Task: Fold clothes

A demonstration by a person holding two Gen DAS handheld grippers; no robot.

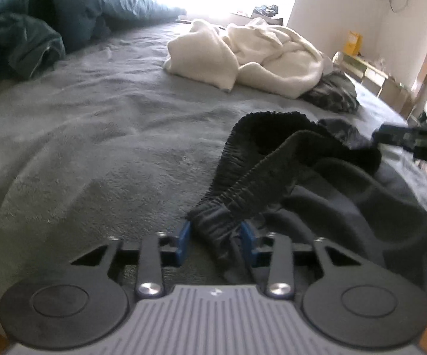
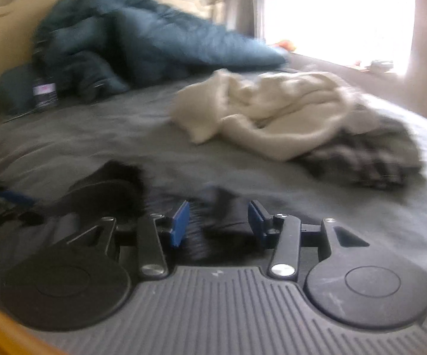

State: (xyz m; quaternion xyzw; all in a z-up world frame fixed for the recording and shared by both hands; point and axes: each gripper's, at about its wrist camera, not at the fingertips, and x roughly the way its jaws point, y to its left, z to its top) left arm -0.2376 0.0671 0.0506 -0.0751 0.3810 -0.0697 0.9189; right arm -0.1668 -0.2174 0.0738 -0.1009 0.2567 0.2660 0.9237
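black waistband (image 1: 243, 177) pinched in left claw (image 1: 218, 244); right claw (image 2: 218, 222) agape.

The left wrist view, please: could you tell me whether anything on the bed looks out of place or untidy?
Yes. The black garment is bunched, its elastic waistband twisted where the left gripper pinches it. Beyond it, a cream garment lies crumpled, unfolded, over a dark plaid one. Nothing looks damaged or spilled.
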